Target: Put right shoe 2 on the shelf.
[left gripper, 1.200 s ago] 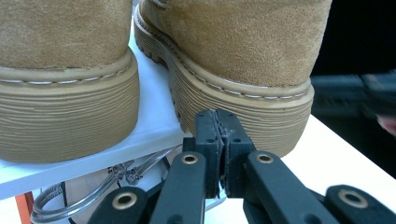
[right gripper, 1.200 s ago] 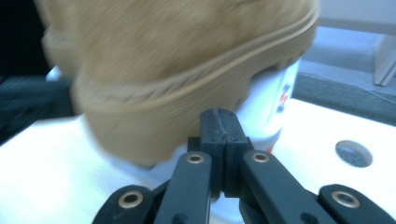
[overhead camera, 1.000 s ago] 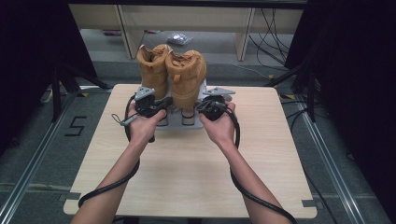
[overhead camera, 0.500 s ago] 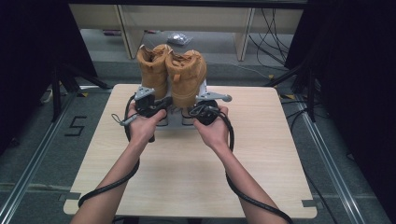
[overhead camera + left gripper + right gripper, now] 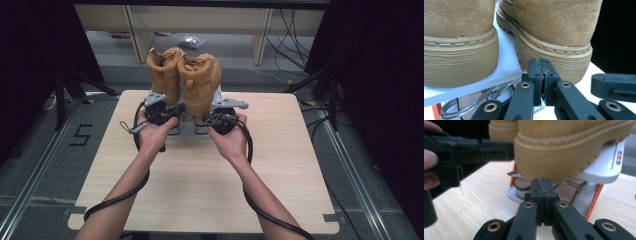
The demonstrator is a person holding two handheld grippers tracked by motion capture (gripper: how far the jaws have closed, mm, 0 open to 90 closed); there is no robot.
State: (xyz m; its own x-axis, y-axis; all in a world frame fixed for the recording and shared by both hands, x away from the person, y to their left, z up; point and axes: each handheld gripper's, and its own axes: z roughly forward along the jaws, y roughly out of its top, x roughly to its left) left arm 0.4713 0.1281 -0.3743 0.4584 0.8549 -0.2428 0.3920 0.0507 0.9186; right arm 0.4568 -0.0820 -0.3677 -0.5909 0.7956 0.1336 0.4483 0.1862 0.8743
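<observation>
Two tan suede boots (image 5: 199, 80) stand side by side on a white shelf (image 5: 507, 66) of a small stand with orange legs (image 5: 592, 205), at the back middle of the wooden table (image 5: 200, 185). My left gripper (image 5: 165, 116) is shut and empty, its tips (image 5: 541, 67) just in front of the ribbed heel sole (image 5: 564, 62) of the right-hand boot. My right gripper (image 5: 216, 120) is also shut and empty, its tips (image 5: 541, 185) just below the heel sole (image 5: 554, 160) at the shelf's edge. Whether either touches the sole I cannot tell.
Metal loops (image 5: 484, 96) hang under the shelf in the left gripper view. The stand sits near the table's far edge, with bare wood on both sides and toward me. Dark frames and cables (image 5: 320, 80) flank the table on the floor.
My right gripper has shifted a little to the left, closer to the stand and the other gripper. The left gripper and the boots have stayed put.
</observation>
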